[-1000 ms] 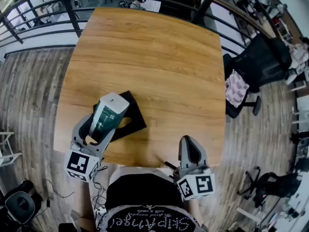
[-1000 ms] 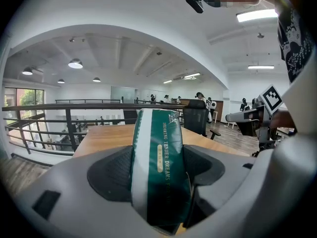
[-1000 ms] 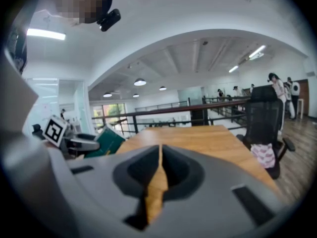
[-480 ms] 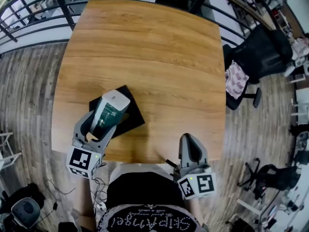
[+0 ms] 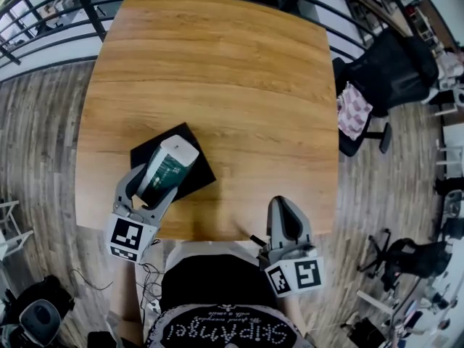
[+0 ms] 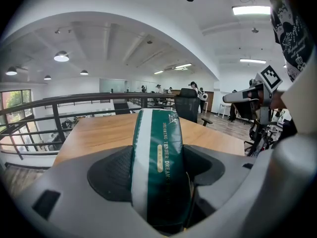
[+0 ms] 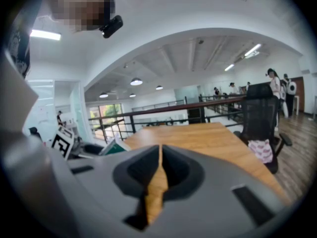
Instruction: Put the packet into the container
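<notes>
A dark green packet with a white stripe [image 5: 167, 167] [image 6: 158, 157] is clamped between the jaws of my left gripper [image 5: 148, 187] [image 6: 158, 182], which is shut on it. The packet hangs tilted over a flat black container [image 5: 154, 147] lying near the table's front left; whether it touches the container I cannot tell. My right gripper [image 5: 284, 223] [image 7: 159, 175] hovers at the table's front edge, shut with nothing between its jaws. In the right gripper view the green packet [image 7: 115, 146] shows at the left.
The wooden table [image 5: 217, 85] stretches away from me. A black railing [image 5: 43, 20] runs behind and to the left of it. A black office chair [image 5: 388, 75] with a checked cloth [image 5: 354, 118] stands at the right.
The view has shifted, so table and container sit a little lower and further left in frame. The left gripper still holds the packet over the container; the right gripper has not moved.
</notes>
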A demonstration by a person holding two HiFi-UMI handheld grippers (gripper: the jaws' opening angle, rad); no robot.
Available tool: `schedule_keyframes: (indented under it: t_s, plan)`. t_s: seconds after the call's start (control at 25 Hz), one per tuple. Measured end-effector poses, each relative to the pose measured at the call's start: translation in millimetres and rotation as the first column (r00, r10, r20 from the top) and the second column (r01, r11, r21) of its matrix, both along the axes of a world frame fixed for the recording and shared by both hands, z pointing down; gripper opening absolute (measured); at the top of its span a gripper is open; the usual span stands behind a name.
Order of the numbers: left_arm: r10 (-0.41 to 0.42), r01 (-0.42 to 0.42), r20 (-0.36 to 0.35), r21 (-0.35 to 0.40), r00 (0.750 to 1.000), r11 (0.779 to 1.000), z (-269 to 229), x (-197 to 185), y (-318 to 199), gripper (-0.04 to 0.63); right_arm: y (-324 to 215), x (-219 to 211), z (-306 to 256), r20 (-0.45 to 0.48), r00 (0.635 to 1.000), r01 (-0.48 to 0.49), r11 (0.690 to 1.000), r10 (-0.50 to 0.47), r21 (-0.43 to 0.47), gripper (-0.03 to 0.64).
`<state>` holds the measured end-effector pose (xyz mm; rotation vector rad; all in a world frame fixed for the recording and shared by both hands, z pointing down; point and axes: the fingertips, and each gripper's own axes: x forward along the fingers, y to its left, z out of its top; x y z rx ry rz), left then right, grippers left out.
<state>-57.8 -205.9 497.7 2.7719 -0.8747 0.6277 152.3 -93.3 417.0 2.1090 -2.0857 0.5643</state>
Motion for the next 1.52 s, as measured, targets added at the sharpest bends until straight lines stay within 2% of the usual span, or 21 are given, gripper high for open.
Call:
schedule_keyframes:
  t_s: [0.76, 1.16, 1.32, 1.52]
  plan:
    - [0.074, -0.071, 0.089, -0.039, 0.993, 0.997, 37.1, 11.3, 10.2, 0.345, 3.1, 6.4, 1.2, 0.005, 1.000, -0.007, 1.000, 0.007, -0.017, 0.040]
    - [0.154, -0.144, 0.127, -0.087, 0.980, 0.986, 49.4, 12.4, 11.1, 0.345, 1.4, 0.0, 2.1, 0.004, 1.000, -0.002, 1.000, 0.002, -0.022, 0.040]
    - [0.199, -0.178, 0.172, -0.128, 0.965, 0.976, 57.1, 19.4, 13.3, 0.345, 3.1, 1.6, 1.4, 0.005, 1.000, -0.001, 1.000, 0.001, -0.022, 0.040]
    - [0.249, -0.197, 0.303, -0.194, 0.920, 0.961, 87.1, 19.7, 18.6, 0.345, 4.3, -2.4, 2.3, 0.009, 1.000, 0.002, 1.000, -0.002, -0.024, 0.040]
